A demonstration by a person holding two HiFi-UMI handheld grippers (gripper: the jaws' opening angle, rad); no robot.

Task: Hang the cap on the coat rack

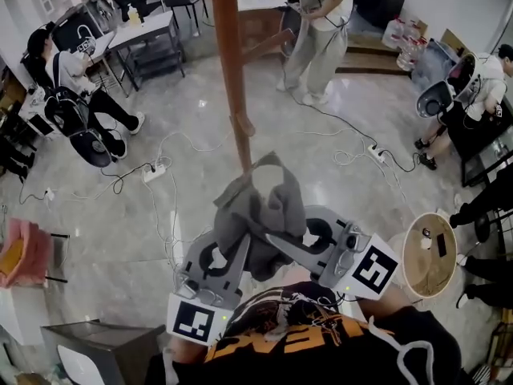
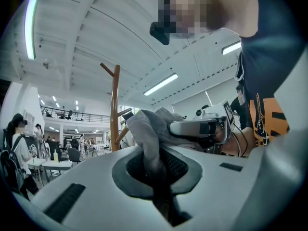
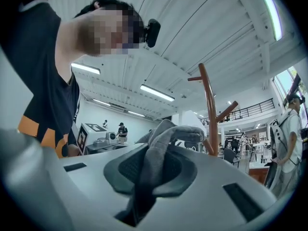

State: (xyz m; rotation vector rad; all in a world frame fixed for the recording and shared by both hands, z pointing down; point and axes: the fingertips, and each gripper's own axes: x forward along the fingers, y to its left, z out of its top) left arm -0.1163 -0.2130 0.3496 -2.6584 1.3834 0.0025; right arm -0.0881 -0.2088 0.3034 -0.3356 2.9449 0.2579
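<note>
We see the cap [image 1: 260, 207] as soft grey woven cloth, matt and creased. The left tool [image 1: 240, 243] and the right tool [image 1: 276, 239] both look to us like smooth, matt light-grey plastic, with darker, finely textured pads [image 2: 175, 165]. The coat rack [image 1: 230, 70] is reddish-brown wood with a faint sheen. The floor [image 1: 200, 111] is pale polished stone or tile, glossy enough that we catch light reflected in it.

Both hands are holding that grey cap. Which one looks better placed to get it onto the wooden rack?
Probably the left. Both grippers pinch the cap, but in the head view the rack stands slightly toward the left gripper, and the right gripper sits farther from it.
</note>
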